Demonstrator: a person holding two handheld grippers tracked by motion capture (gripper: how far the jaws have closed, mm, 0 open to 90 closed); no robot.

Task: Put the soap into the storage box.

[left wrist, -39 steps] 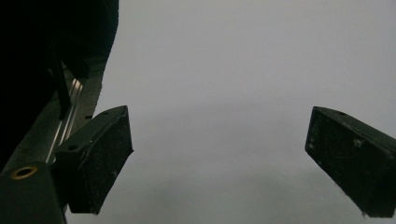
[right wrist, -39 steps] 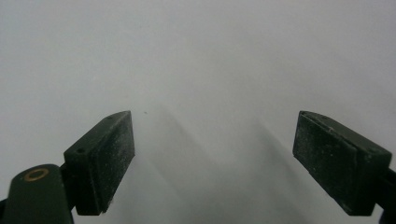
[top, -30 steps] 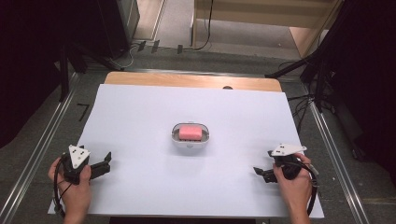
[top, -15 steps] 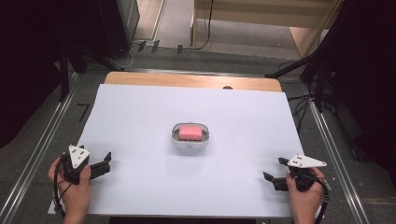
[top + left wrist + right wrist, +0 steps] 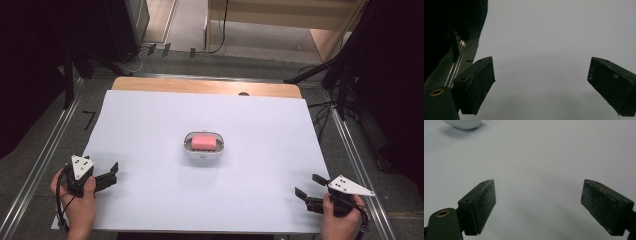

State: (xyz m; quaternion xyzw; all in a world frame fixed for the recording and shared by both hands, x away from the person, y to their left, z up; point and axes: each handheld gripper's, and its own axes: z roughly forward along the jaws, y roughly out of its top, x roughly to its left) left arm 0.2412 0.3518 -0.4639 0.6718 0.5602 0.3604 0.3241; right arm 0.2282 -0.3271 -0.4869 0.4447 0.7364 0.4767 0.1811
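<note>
A pink block (image 5: pixel 204 142) lies in a small white dish (image 5: pixel 203 153) at the middle of the white table cover (image 5: pixel 150 120). My left gripper (image 5: pixel 113 175) rests near the front left corner, held by a hand, jaws pointing right. In the left gripper view the gripper (image 5: pixel 541 67) is open over bare white surface. My right gripper (image 5: pixel 307 185) sits at the front right corner, jaws pointing left. In the right gripper view it (image 5: pixel 539 187) stands open with nothing between its jaws, and the dish's edge (image 5: pixel 464 123) shows far off at the top left.
A wooden strip (image 5: pixel 205 86) runs along the table's far edge. Metal rails (image 5: pixel 45 150) flank both sides of the table, and one rail (image 5: pixel 456 62) shows beside the left gripper. Dark stands and cables crowd the floor beyond the table.
The right gripper has drawn back toward the front right corner of the table, still open. The left gripper and the dish have stayed put.
</note>
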